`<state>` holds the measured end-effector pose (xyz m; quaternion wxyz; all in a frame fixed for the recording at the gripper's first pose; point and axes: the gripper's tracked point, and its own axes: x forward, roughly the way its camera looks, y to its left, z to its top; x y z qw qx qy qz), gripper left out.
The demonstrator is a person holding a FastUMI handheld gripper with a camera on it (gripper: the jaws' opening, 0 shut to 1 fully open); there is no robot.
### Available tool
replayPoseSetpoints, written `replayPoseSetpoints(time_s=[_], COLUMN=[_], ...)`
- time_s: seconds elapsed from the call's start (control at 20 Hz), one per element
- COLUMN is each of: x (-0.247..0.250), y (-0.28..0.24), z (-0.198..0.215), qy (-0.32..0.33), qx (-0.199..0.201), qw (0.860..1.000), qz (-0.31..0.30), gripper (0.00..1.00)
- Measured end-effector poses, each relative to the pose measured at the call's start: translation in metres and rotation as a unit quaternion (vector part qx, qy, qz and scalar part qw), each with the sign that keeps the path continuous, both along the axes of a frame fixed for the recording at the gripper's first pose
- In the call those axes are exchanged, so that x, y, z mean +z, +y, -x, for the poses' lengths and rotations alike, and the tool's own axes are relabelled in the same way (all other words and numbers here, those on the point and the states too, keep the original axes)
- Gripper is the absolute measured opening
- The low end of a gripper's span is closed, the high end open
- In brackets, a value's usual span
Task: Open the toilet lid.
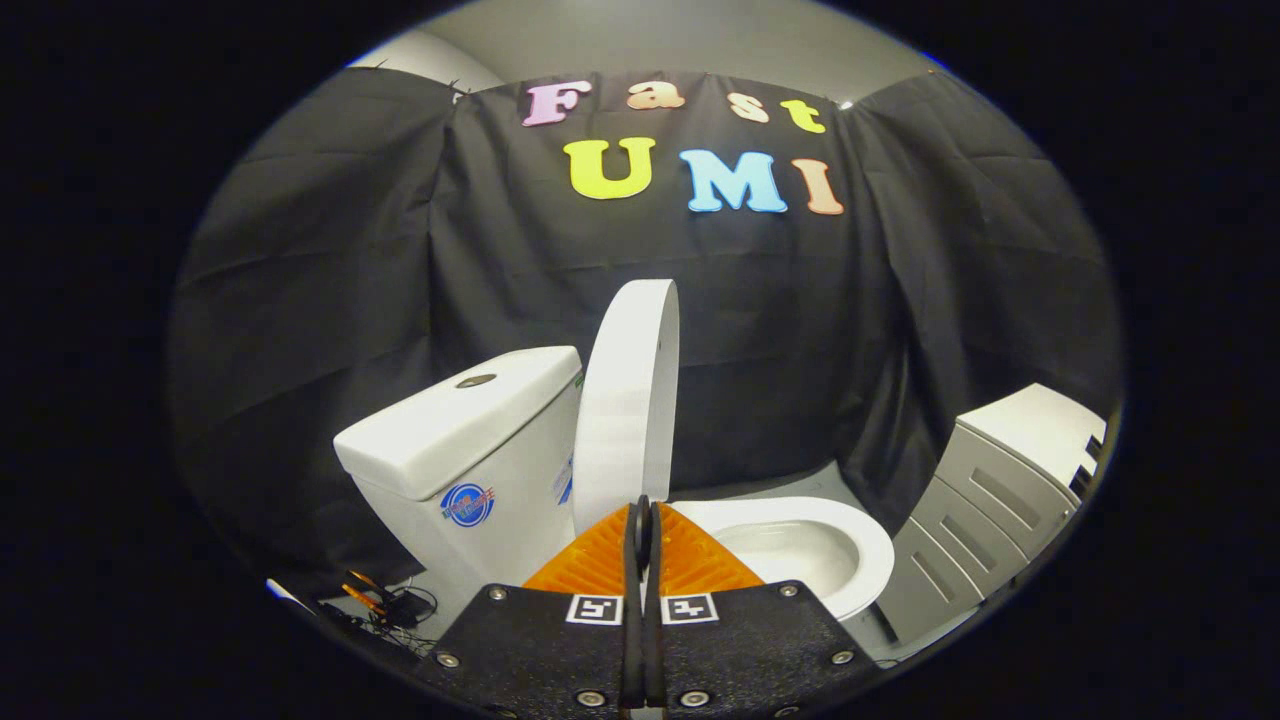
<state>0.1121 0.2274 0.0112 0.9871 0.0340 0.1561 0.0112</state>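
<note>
Two fingers of the gripper (641, 515) sit pressed together with nothing between them, clenched on empty air. Just beyond their tips the toilet lid (630, 400) stands upright, leaning back against the tank (460, 440), so the opening looks done and the lid seems to rest there on its own weight. Ahead and to the right the seat (870, 560) lies flat over the bowl. The fingers hide the hinge and the lid's lower edge. Further right, a grey cabinet (990, 500) is partly cut off.
</note>
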Motion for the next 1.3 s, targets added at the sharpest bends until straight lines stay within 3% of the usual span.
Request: replayPoseSetpoints(time_s=[0.6,1.3], x=[0.000,0.003], y=[0.056,0.090], z=[-0.008,-0.007], qy=[-0.021,-0.032], qx=[0.063,0.093], qw=[0.993,0.984], qz=[0.093,0.150], gripper=[0.00,0.00])
